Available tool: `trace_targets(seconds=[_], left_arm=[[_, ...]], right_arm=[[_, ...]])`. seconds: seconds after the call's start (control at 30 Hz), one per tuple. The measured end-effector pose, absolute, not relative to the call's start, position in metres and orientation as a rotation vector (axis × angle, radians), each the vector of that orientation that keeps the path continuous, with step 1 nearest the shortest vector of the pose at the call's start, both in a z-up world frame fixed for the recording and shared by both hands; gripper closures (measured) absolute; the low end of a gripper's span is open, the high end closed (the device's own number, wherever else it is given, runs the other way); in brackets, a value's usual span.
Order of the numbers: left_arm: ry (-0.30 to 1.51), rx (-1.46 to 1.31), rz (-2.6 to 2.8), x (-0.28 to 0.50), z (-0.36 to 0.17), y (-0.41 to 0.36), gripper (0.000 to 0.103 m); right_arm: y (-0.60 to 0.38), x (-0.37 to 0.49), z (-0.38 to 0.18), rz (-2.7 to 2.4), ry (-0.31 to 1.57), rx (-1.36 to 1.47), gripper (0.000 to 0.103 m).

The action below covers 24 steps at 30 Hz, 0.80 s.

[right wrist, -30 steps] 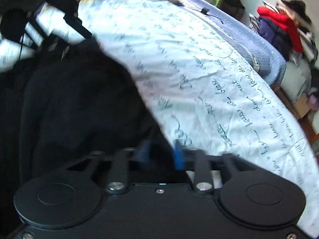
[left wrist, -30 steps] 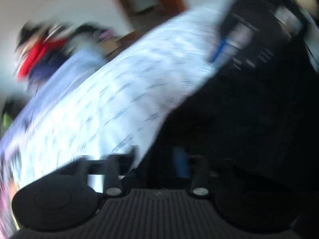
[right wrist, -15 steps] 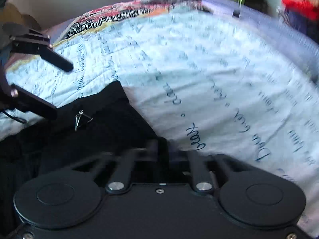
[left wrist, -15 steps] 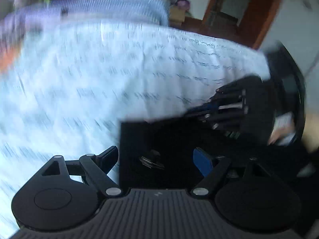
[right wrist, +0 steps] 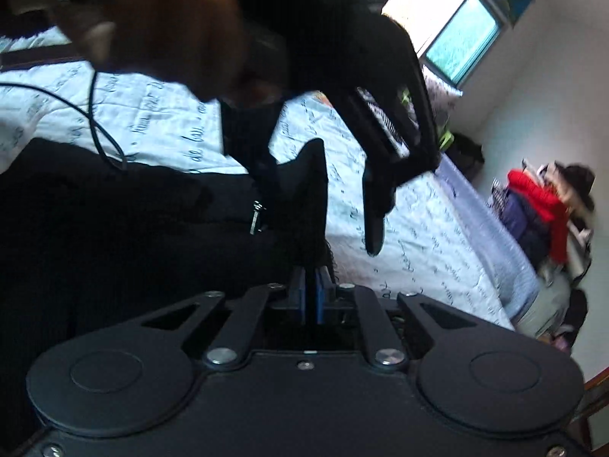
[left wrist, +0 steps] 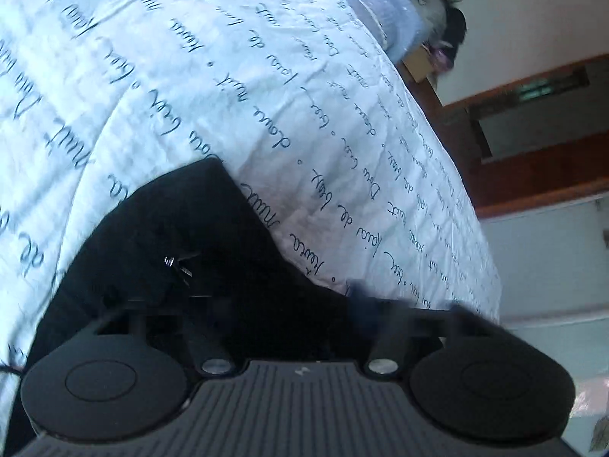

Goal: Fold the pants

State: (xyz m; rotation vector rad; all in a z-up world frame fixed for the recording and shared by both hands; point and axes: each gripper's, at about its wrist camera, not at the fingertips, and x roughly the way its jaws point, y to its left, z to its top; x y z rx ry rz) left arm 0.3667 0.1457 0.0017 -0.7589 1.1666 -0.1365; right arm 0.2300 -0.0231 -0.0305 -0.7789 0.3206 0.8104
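Since the earlier frame the right gripper (right wrist: 312,297) has swung across the bed (left wrist: 228,76), and it is pinching a raised corner of the black pants (right wrist: 133,236) between closed blue pads. The left gripper (left wrist: 278,304) is closing over the waistband near the metal clasp (left wrist: 179,262). The soft, matte fabric is lying on the script-printed quilt near the bed's edge.

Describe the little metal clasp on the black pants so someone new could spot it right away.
Start at the bedspread, pale blue with dark cursive writing. On it lie the black pants, with one edge pinched in the shut right hand-held gripper. The metal clasp sits near their upper edge, the only shiny silver bit on the dark cloth.
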Motion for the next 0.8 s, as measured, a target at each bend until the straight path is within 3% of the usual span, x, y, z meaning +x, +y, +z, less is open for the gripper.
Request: trace_targets(seconds=[0.03,0.1,0.2,0.27,0.3,0.33,0.4,0.47,0.53,0.6,0.67,0.73,0.8], left_arm=[[1.173,-0.765,-0.134,0.364,0.000,0.145,0.103],[1.157,-0.788,-0.099,0.353,0.000,0.147,0.103],[1.097,-0.735,-0.065,0.341,0.008,0.149,0.103],[1.076,-0.739,-0.075,0.345,0.010,0.152,0.102],[1.075,-0.741,-0.084,0.349,0.009,0.152,0.096],[1.076,-0.747,-0.075,0.351,0.009,0.153,0.092],[1.081,-0.755,-0.066,0.356,0.009,0.153,0.076],[1.086,-0.767,-0.071,0.359,0.009,0.150,0.041],[1.076,-0.746,-0.072,0.361,0.011,0.145,0.029],[1.089,-0.713,-0.072,0.365,0.012,0.140,0.028],[1.117,-0.734,-0.074,0.371,0.010,0.140,0.028],[1.141,-0.752,-0.081,0.379,0.007,0.141,0.027],[1.143,-0.749,-0.073,0.386,0.005,0.143,0.027]], right_arm=[[-0.023,0.226,-0.029,0.811,0.311,-0.775,0.098],[-0.024,0.223,-0.028,0.802,0.314,-0.765,0.098],[-0.036,0.216,-0.030,0.760,0.293,-0.789,0.086],[-0.055,0.223,-0.032,0.727,0.325,-0.802,0.086],[-0.067,0.232,-0.031,0.703,0.361,-0.789,0.082],[-0.078,0.244,-0.029,0.681,0.388,-0.761,0.067],[-0.095,0.276,-0.023,0.684,0.456,-0.626,0.050],[-0.103,0.313,-0.018,0.752,0.540,-0.445,0.050],[-0.100,0.348,-0.021,0.794,0.581,-0.330,0.041],[-0.087,0.381,-0.033,0.816,0.653,-0.277,0.040],[-0.074,0.411,-0.052,0.838,0.802,-0.242,0.045],[-0.066,0.419,-0.065,0.864,0.868,-0.231,0.071],[-0.066,0.403,-0.061,0.902,0.810,-0.266,0.092]])
